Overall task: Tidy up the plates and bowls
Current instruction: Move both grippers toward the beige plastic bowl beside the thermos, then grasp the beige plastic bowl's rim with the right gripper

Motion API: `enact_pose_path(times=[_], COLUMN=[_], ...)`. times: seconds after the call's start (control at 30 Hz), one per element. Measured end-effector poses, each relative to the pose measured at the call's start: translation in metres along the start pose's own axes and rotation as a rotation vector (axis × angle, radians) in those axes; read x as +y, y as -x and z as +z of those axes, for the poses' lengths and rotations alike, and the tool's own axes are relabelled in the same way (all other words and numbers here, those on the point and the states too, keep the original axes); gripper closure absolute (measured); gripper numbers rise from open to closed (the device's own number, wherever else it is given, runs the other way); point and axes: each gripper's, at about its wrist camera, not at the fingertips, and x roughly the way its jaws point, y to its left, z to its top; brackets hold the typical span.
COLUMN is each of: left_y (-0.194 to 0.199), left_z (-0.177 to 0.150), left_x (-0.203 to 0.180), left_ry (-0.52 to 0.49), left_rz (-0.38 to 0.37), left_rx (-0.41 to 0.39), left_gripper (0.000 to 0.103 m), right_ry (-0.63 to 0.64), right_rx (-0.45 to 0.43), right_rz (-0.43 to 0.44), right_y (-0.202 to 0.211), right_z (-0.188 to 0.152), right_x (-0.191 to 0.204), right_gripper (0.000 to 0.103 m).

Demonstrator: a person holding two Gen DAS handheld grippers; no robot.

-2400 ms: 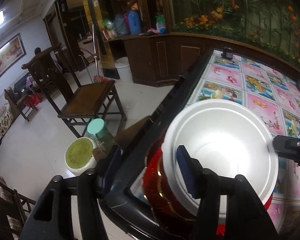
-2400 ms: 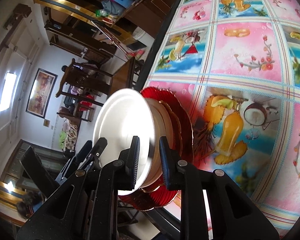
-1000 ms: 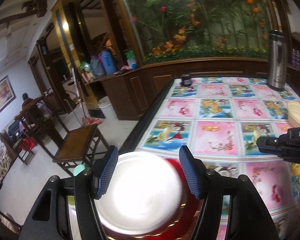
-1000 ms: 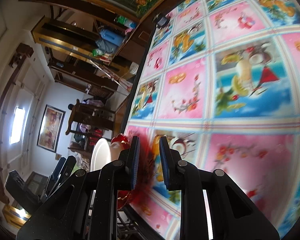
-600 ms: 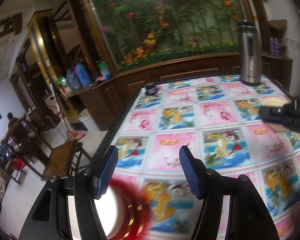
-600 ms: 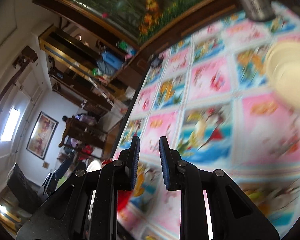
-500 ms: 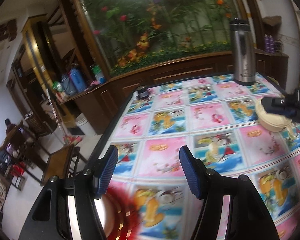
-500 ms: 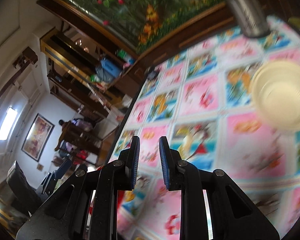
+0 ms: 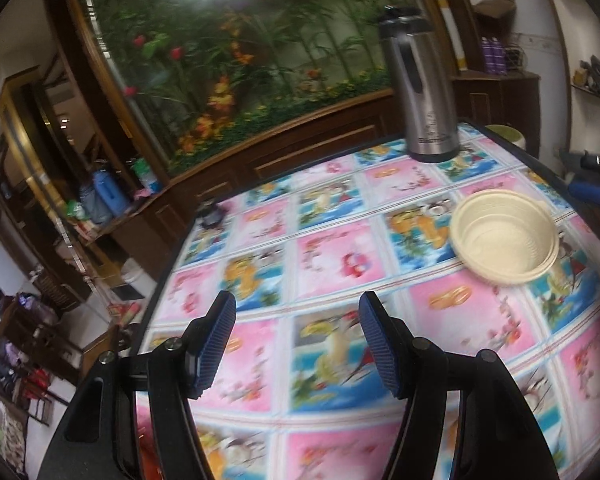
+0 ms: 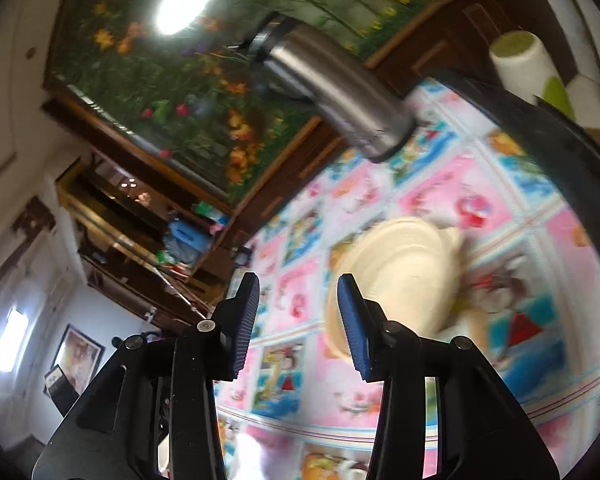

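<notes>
On the patterned tablecloth [image 9: 332, 264] the cream bowl [image 9: 504, 236] sits upright, mouth up

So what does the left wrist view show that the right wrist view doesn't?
Only the left wrist view shows the left claw, open and empty, and the blurred right claw at the far right edge. Only the right wrist view shows the right claw up close, opening, nothing between its pads, and a white and green stool. Both show the cream bowls, the steel flask and the tablecloth.

Left claw [image 9: 298, 344] gapes wide and empty, tilted downward; right claw [image 10: 298, 322] is opening, nothing between its pads.
</notes>
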Motion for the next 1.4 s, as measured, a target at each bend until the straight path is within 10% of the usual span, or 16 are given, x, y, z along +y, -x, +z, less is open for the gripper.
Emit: enact_pose_path(times=[0.27, 0.87, 1.4], left_y=[-0.055, -0.116, -0.117], left_z=[0.027, 0.04, 0.025], left_x=[-0.032, -0.065, -0.087], left_ry=[0.094, 0.309, 0.258], left_rz=[-0.106, -0.267, -0.283], left_rx=[0.131, 0.276, 0.286], left_gripper=[0.036, 0.029, 0.028], right_ry=[-0.116, -0.191, -0.151], right_rx=[0.013, 0.033, 0.052], right_rz=[-0.165, -0.198, -0.297], right_y=[-0.001, -0.026, -0.044], right_z=[0.011, 0.004, -0.004], right_x=[-0.042, -0.059, -0.056], right_gripper=[0.063, 0.063, 0.063])
